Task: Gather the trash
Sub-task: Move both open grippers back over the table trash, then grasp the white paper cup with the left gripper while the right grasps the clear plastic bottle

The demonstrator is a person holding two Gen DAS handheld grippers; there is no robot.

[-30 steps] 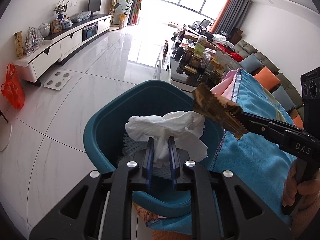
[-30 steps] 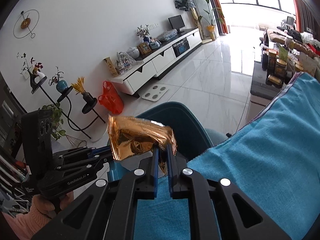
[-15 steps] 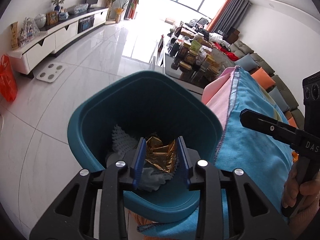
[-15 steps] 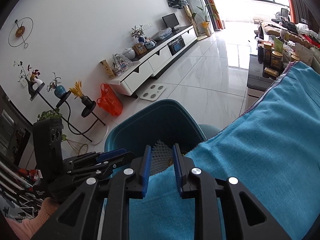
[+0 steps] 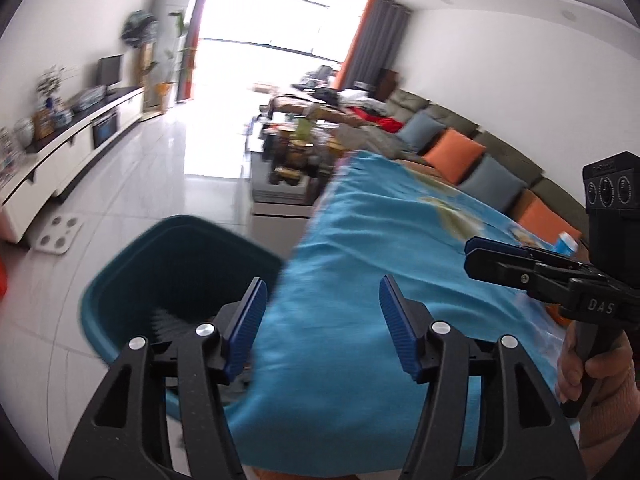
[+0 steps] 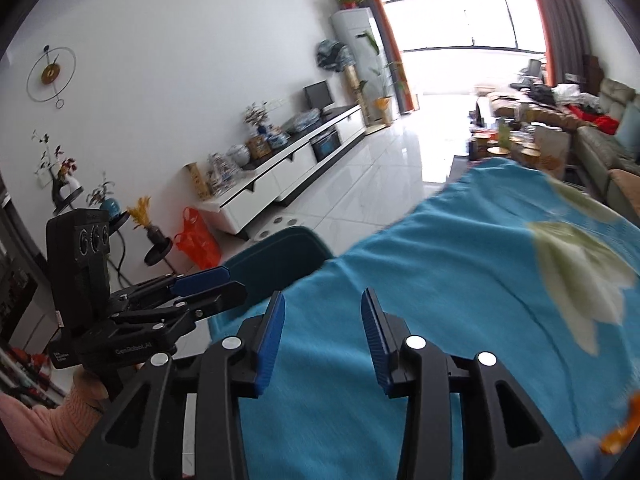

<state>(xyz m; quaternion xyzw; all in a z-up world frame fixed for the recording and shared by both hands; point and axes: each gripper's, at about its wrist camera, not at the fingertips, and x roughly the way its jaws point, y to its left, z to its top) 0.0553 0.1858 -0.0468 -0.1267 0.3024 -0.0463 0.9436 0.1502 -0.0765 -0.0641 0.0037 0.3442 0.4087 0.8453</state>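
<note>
Now both fingers opening, empty: left gripper (image 5: 320, 324), right gripper (image 6: 322, 338); bin (image 5: 168, 264) upright.

Around me the white walls (image 6: 180, 60) and glossy white tiled floor (image 5: 168, 168) catch strong daylight from the big window (image 5: 276, 36) with orange curtains (image 5: 352, 56). A long white TV cabinet (image 6: 296, 164) runs along one wall, opposite a sofa (image 5: 480, 152) with orange and grey cushions.
</note>
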